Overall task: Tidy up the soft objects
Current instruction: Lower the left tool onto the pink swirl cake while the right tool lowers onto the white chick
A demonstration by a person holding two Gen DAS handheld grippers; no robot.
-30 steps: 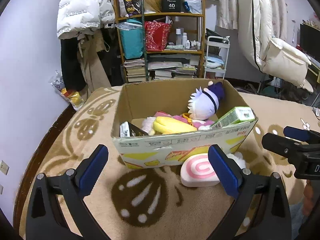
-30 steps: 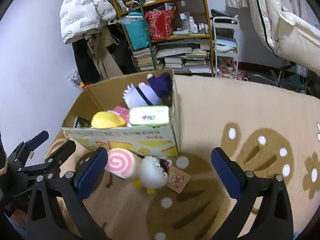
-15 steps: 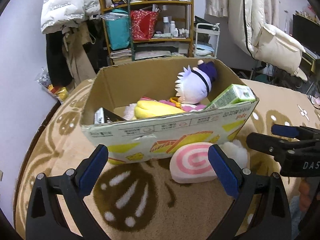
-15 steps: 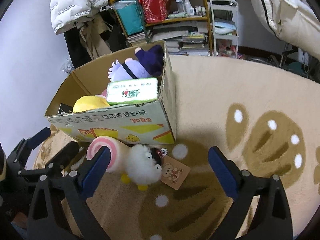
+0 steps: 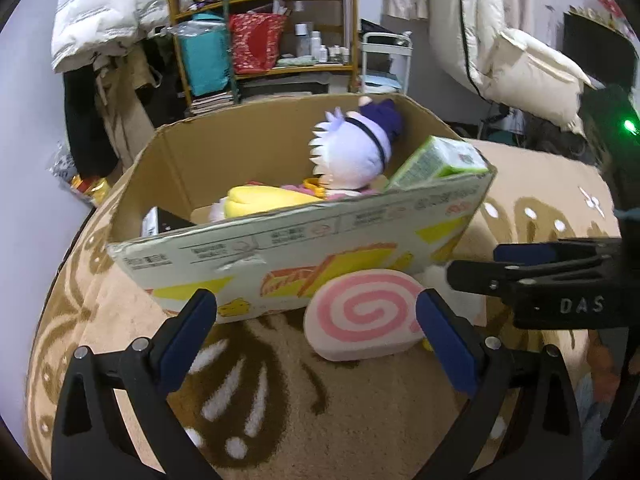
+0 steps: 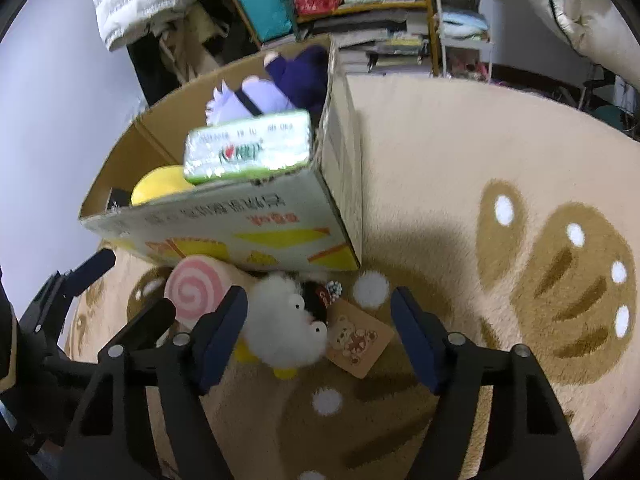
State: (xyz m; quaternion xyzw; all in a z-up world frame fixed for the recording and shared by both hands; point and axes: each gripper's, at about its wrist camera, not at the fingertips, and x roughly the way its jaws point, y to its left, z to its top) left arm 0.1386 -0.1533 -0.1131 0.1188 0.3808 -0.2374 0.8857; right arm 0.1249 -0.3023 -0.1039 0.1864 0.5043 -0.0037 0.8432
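A pink-swirl cushion (image 5: 364,316) lies on the rug against the front of a cardboard box (image 5: 280,248). My left gripper (image 5: 314,304) stands open just above and before the cushion. Beside the cushion lies a white fluffy plush (image 6: 280,328) with a brown bear tag (image 6: 356,340). My right gripper (image 6: 318,304) straddles the plush with its jaws closing; the right pad is still clear of the plush and its tag. The box (image 6: 248,224) holds a purple-haired doll (image 5: 352,156), a yellow plush (image 5: 264,204) and a green pack (image 6: 248,148). In the left wrist view the right gripper (image 5: 472,262) shows at the right.
A beige rug (image 6: 460,160) with brown patterns covers the floor. Behind the box stand a crowded wooden shelf (image 5: 272,40), a white trolley (image 5: 384,60) and hanging jackets (image 5: 100,20). A pale quilt (image 5: 520,64) hangs at the right.
Both grippers have sunk toward the rug and come closer to the toys. The right jaws have narrowed around the white plush. The left jaws stay wide.
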